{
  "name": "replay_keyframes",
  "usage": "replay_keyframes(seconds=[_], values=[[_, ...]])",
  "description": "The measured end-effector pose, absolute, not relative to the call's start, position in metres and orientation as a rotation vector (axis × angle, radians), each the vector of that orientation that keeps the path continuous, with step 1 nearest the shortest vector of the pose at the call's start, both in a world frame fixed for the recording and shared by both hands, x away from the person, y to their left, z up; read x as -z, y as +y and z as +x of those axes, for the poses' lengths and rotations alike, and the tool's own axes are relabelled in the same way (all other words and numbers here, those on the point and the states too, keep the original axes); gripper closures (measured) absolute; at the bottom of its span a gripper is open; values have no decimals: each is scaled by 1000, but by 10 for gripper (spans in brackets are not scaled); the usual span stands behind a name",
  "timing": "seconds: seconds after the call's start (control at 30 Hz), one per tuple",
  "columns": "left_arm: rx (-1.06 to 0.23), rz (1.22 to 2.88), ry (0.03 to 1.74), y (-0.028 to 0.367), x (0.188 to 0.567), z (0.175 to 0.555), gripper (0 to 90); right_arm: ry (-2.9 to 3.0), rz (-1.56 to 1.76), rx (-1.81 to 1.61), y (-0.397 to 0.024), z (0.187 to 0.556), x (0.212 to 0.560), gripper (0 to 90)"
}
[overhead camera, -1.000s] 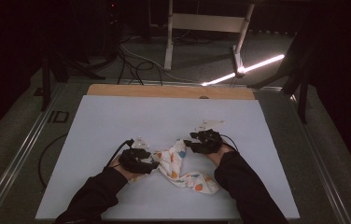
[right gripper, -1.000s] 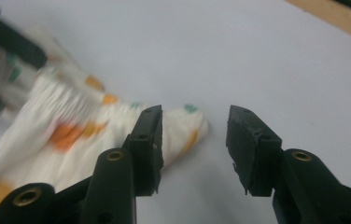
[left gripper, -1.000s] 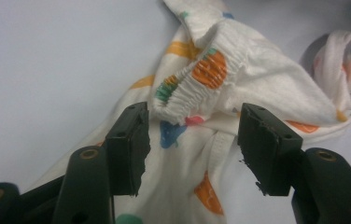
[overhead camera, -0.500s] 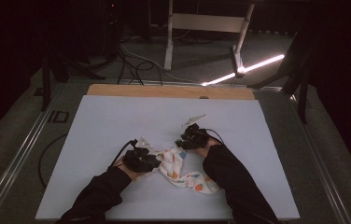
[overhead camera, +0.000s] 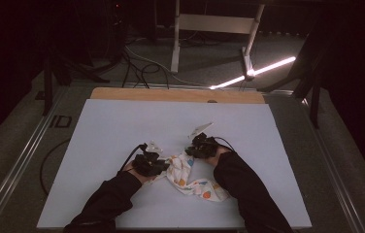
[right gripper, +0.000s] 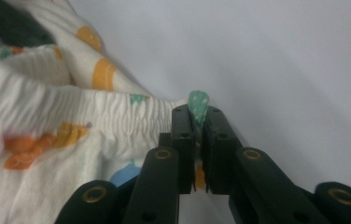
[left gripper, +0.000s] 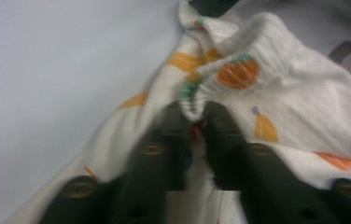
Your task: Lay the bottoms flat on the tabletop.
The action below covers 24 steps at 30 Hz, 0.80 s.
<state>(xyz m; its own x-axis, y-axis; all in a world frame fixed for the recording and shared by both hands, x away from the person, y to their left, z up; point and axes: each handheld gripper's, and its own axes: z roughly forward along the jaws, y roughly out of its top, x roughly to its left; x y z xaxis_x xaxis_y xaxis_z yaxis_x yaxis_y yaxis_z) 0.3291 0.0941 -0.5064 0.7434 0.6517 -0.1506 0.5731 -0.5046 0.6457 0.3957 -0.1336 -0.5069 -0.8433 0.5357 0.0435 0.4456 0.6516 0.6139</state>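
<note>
while both grippers (overhead camera: 157, 164) (overhead camera: 196, 149) pinch its elastic hem, the white pumpkin-print garment (overhead camera: 190, 178) lies crumpled.

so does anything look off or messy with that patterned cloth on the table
Nothing damaged or spilled. The patterned cloth lies crumpled and twisted rather than flat on the white table, its elastic edge pinched by the left tool and right tool.

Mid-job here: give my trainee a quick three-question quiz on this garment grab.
1. True or false: the left gripper is closed on the printed garment's elastic band.
2. What does the right gripper pinch? A) a cable B) the garment's gathered edge C) nothing
3. Fill in: the garment lies on a ___ table cover.

Key: 1 true; 2 B; 3 white. Both grippers' jaws have just been closing, with cloth between them.
</note>
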Motion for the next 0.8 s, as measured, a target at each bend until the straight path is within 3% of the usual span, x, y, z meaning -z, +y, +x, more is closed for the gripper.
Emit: replay_keyframes(seconds=[0.1,0.47,0.8], values=[[-177,2233,897,95,498,327,859,2699,787,-958,-137,395,502,854],[-312,2205,886,117,457,334,865,2479,900,-1210,-181,394,458,856],[-395,2169,815,130,411,334,868,2360,808,-1402,-208,351,402,856]])
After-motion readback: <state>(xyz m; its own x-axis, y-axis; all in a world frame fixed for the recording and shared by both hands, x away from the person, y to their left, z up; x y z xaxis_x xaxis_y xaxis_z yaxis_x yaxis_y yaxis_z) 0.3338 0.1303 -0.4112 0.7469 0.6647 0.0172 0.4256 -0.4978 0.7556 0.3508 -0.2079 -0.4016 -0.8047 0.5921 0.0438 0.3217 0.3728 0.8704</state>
